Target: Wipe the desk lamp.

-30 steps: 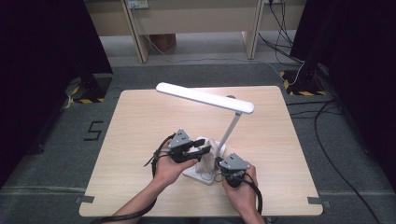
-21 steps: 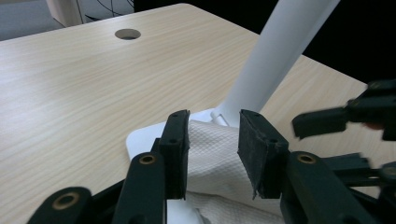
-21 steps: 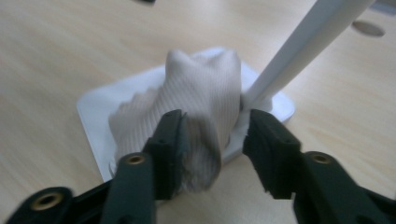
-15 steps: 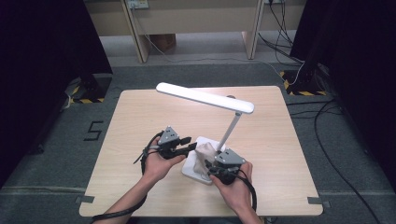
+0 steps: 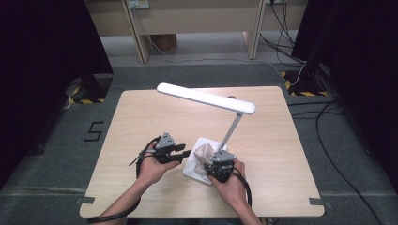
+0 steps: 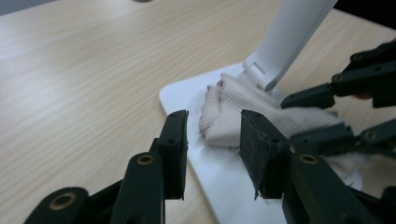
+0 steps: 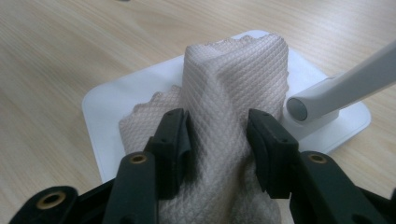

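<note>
High view overhead; gripper views close, sharing lamp base (image 6: 219,186).

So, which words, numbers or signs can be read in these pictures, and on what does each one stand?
"5": a dark digit on the grey floor, left of the table.
Yellow-black hazard stripes on the floor: a marking, no words.
Lamp, cloth, and both grippers: no readable text.

Wooden table (image 5: 141,117), grey floor (image 5: 56,140), black cables (image 5: 338,154), wooden frame legs (image 5: 133,33)
</note>
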The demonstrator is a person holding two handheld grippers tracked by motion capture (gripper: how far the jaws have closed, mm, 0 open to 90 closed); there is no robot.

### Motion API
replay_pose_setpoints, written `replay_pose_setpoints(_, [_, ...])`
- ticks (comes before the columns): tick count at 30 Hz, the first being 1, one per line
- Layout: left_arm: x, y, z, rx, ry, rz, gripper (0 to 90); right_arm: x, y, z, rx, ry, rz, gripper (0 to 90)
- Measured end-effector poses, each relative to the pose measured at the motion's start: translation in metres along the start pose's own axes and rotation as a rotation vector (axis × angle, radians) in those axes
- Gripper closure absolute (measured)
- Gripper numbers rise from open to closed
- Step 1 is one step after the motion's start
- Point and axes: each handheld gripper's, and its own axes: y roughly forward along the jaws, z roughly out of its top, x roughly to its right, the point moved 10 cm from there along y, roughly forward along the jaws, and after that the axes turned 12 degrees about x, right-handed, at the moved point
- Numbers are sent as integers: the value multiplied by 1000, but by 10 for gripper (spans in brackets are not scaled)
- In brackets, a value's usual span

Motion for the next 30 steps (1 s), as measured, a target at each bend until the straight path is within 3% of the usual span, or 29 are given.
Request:
replay_pose_setpoints(6, [-6,-2,-4,-10,2,5,622,3,1,1,12,52,26,782])
replay_pose_setpoints(12, [0,7,-20,-49,7,-15,626,5,-5,6,18,40,19,816])
replay_pose_setpoints(17, [5,16,-34,-77,22,-18,625,11,-35,22,84,7,-13,817])
replay_pose_setpoints(24, [9,23,-41,-80,47,-22,616,28,-83,17,116,4,-68,818])
replay_pose_setpoints(30, [11,28,-44,-80,69,-29,600,51,-119,37,218,13,-147,820])
